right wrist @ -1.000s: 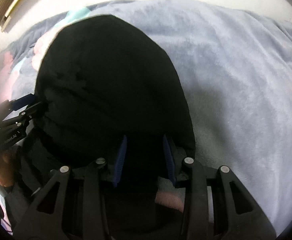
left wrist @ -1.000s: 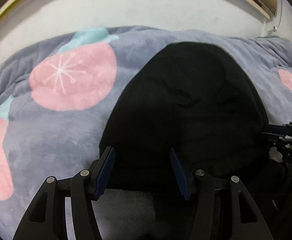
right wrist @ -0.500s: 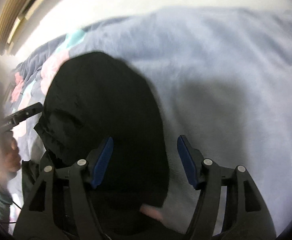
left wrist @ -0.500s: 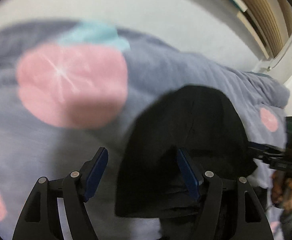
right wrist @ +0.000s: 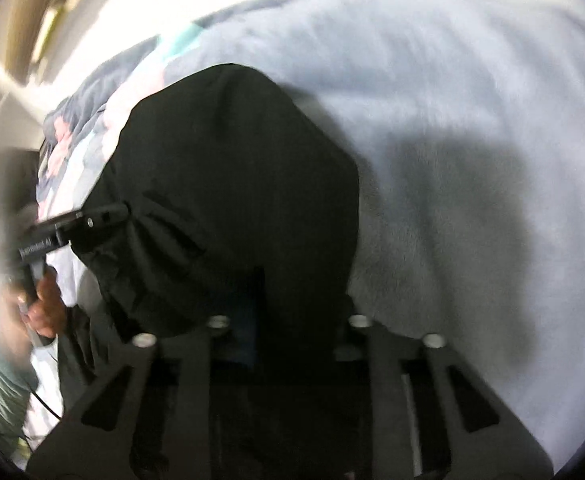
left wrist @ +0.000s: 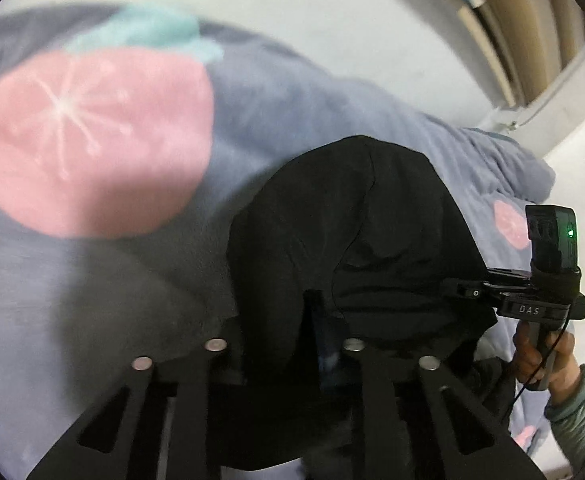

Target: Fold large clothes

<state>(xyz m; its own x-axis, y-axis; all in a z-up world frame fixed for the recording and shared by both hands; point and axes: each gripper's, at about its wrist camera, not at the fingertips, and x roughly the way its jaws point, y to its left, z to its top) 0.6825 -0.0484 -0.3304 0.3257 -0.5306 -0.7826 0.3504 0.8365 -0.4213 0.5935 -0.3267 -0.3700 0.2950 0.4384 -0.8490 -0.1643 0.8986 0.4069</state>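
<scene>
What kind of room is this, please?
Most likely a bedroom. A fleecy grey blanket with large pink fruit prints covers a soft, bed-like surface, a black garment lies on it for folding, and a plain white wall rises directly behind.

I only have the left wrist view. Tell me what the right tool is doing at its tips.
Observer: The right tool has just been closing; its jaws are shut on a fold of the black garment.
Operator: Report what lies beyond the garment on that side.
Observer: A grey blanket, with a shadow across it.
Operator: Now the left tool, seen from there.
Observer: The left tool, jaws also just closing, pinches the garment's opposite edge from the side.
</scene>
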